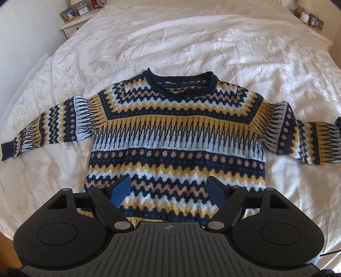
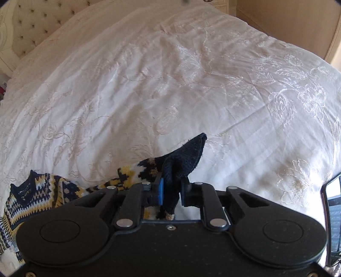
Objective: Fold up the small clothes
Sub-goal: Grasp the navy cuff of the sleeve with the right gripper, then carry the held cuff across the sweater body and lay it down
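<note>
We found no brand, label or writing that could be read; a small cross-in-circle mark sat on the ribbed body of the left gripper [image 1: 169,187] at the lower centre of the left wrist view, and the clock [image 1: 83,11] at the upper left was too small to read.

We held the left gripper low in that view, pointed up the bed [image 1: 245,53] along the middle of the sweater [image 1: 177,132], its blue-padded fingers [image 1: 120,189] spread wide apart above the lower part of the garment and holding nothing. We could not tell whether they touched the knit.

In the right wrist view, we held the right gripper [image 2: 171,187] at the lower centre of the frame with its fingers pressed onto the dark navy cuff [image 2: 185,162] of a sleeve. The cuff stood up in a peak above the fingers, and a bit of it hung below them.

The sweater lay flat, front up, across the middle of the white embroidered bed, neck toward the top of the left wrist view. It was knitted in bands of navy, yellow, pale blue and beige zigzags and dots, with a rolled navy collar. Both sleeves stretched out sideways toward the frame edges. A nightstand [image 1: 72,25] with a framed photo [image 1: 69,13] stood at the upper left.
</note>
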Motion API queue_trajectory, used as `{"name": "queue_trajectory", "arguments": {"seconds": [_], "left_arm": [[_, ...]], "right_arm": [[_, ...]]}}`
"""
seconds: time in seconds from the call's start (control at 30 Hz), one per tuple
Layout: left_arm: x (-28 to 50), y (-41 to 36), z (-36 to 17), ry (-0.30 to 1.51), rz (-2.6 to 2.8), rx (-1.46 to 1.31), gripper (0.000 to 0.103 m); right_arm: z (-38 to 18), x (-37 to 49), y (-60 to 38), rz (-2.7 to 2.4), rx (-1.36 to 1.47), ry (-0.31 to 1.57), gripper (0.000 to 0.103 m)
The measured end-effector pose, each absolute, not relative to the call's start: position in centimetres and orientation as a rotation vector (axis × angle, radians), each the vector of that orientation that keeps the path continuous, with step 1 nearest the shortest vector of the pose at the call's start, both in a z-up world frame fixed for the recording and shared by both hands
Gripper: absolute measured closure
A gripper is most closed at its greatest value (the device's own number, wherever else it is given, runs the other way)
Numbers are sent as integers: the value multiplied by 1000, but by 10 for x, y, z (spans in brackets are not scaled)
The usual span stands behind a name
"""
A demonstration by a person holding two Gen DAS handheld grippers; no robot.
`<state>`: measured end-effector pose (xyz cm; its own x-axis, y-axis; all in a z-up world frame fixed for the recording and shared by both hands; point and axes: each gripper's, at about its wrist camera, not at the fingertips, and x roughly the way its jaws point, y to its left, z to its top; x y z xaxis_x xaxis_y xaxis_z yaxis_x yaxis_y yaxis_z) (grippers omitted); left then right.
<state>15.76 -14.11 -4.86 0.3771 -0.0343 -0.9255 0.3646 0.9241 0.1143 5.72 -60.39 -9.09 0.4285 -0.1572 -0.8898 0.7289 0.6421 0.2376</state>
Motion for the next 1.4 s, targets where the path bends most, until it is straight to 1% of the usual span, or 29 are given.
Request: {"name": "queue_trajectory", "arguments": {"seconds": [0.2,0.3,0.4,0.63,0.9,0.93,0.97,1.0,1.03,1.07,1.13,1.4], "left_arm": [[188,-87,-60,1173,-287,317,26],[203,-56,-67,1173,-281,318,26],[219,-24,-75,1185,-274,319,26],[251,41,-89,1199,-241,334,26],[280,89,-100,1198,-225,327,26],[283,93,-101,1199,-225,318,26],[286,95,-103,1200,-226,309,26],[288,97,-103,1201,-228,301,26],[290,99,-105,1200,-231,292,26],[292,100,-106,1199,-234,287,26],[294,98,-108,1195,-244,283,26],[303,69,-117,1183,-333,297,26]], "right_arm": [[-28,118,-519,-512,621,879,81],[-9,156,-465,-426,604,847,81],[-3,193,-405,-339,588,835,81],[-33,266,-272,-156,566,871,81],[-87,303,-154,-66,458,968,80],[-94,304,-144,-64,444,980,79],[-100,305,-137,-59,433,987,73],[-105,305,-130,-44,424,996,70],[-110,304,-122,-23,416,1002,63],[-114,302,-113,-1,412,1002,53],[-119,293,-107,24,414,998,43],[-132,255,-137,-86,397,1039,43]]}}
